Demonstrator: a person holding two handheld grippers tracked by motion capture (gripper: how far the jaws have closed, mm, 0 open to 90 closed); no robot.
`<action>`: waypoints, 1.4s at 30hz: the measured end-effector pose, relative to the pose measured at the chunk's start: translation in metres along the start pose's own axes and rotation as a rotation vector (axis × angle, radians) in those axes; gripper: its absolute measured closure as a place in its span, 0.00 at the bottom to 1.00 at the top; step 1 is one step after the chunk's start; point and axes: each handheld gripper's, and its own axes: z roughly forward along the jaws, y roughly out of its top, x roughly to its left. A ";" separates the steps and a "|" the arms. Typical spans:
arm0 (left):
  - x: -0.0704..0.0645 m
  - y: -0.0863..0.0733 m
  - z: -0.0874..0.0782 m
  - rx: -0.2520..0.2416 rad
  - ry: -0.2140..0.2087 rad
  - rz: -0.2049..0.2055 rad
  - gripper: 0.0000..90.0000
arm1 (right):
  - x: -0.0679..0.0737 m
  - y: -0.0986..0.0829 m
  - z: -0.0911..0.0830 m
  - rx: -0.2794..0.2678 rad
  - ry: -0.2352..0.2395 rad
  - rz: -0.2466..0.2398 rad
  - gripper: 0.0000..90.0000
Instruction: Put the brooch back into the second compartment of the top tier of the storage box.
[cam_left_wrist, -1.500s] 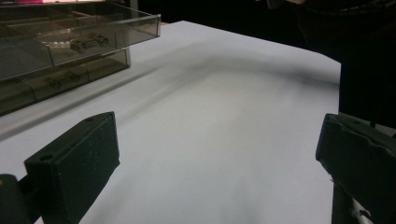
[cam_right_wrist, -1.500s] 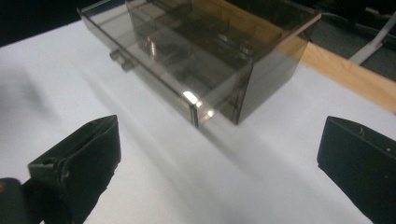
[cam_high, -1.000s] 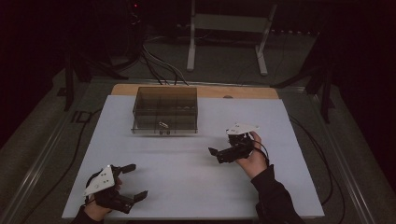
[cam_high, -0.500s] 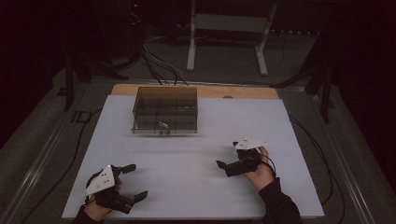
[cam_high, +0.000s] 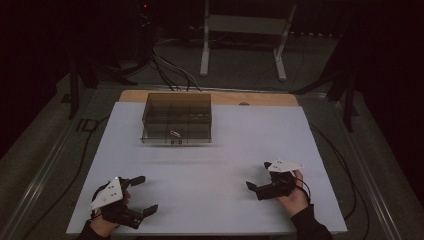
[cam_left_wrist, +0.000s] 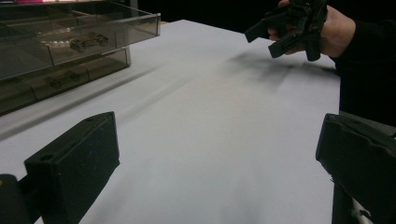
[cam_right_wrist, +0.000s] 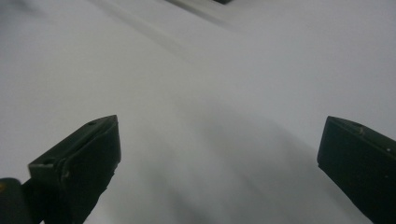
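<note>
A: Start at the jaws; how do they stand?

B: Both pairs are spread wide with nothing between them; the left gripper (cam_high: 142, 195) has blunt, matte black blocks for jaws, squared at the tips, and its own view shows bare table through the gap; the right gripper (cam_high: 257, 176) is the same make, jaws apart over the table's smooth sheet.

A: And the hands behind them?

B: The left hand (cam_high: 107, 220) sits at the near left corner under a grey three-cornered plate; the right hand (cam_high: 292, 192) is near the right edge, dark sleeve behind it, a thin cable looping off the gripper; from the left gripper view the right gripper (cam_left_wrist: 292, 23) hangs just above the surface, its shadow soft below it.

A: The surface itself?

B: The table (cam_high: 210, 165) is topped with a flat, pale, matte sheet; a strip of wood shows along its far edge.

A: What about the box?

B: The box (cam_high: 177, 118) stands at the far side, left of centre, well apart from both grippers; it is rectangular, of clear smoky plastic with thin walls, split by dividers into compartments; the left gripper view shows it in stacked layers.

A: Anything in it?

B: Small pale parts (cam_high: 175, 133) lie in a front compartment; more show in the upper layer (cam_left_wrist: 86, 42), metallic-looking, too small to name.
</note>
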 end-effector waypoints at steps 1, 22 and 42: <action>0.000 0.000 0.000 0.000 0.000 0.000 0.01 | 0.000 0.000 0.000 0.000 0.000 0.000 0.00; 0.000 0.000 0.000 0.002 -0.001 -0.001 0.01 | -0.020 -0.054 -0.049 0.027 -0.136 0.081 0.00; 0.000 -0.001 0.000 0.005 0.001 -0.005 0.01 | -0.024 -0.051 -0.040 0.002 -0.113 0.070 0.00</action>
